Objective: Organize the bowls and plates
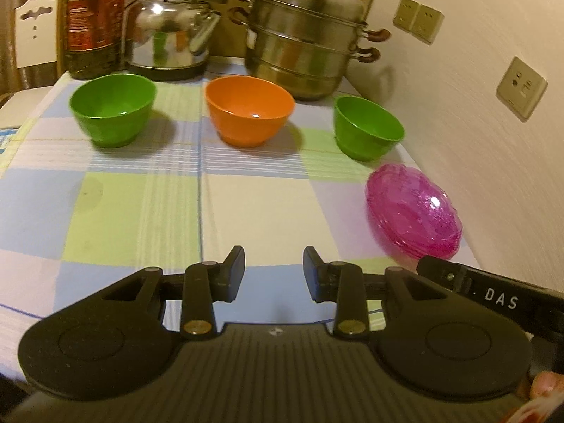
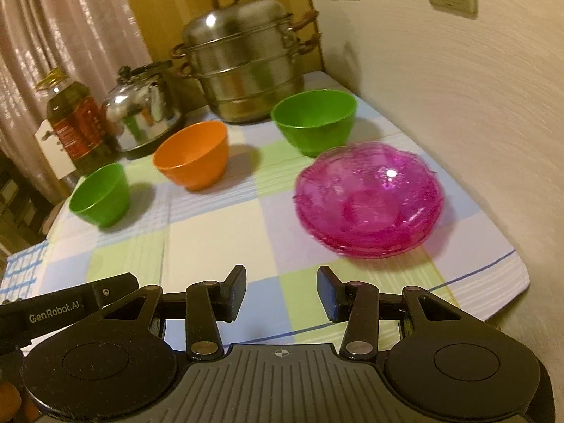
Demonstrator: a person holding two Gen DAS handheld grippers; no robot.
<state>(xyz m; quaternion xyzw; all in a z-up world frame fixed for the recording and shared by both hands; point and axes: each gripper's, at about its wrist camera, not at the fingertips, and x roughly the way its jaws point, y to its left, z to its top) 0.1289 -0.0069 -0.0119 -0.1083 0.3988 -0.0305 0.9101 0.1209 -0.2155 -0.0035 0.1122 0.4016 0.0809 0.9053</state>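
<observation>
Left tongs [image 1: 274,273] hang above the worktop [image 1: 148,211] with the jaws apart and nothing between them. Right tongs [image 2: 281,292] do the same, jaws apart and bare, over the near edge of the checked cloth [image 2: 218,232]. Each pair shows at the edge of the other's view, so the two sit side by side, close together.

Nearest thing is the pink plates [image 2: 368,199], a stack of clear ruffled dishes nested one in another. They lie just ahead and a little right of the right tongs, near the wall. From the left tongs the same stack [image 1: 414,211] is ahead and well off to the right.

Further on is a row of three bowls, all upright and standing apart from each other. The orange bowl [image 1: 249,109] is straight ahead of the left tongs; ahead-left of the right tongs [image 2: 192,155]. The left green bowl [image 1: 113,107] is ahead-left of the left tongs and far left of the right ones [image 2: 100,194]. The right green bowl [image 1: 368,127] sits just beyond the pink plates, ahead-right of the left tongs and nearly straight ahead of the right ones [image 2: 313,120].

Farthest back, along the rear of the worktop: an oil bottle [image 1: 95,21] at the left, a kettle [image 1: 169,31] beside it, and a tiered steel steamer [image 1: 303,35] with its lid on, behind the orange bowl and the right green bowl.
</observation>
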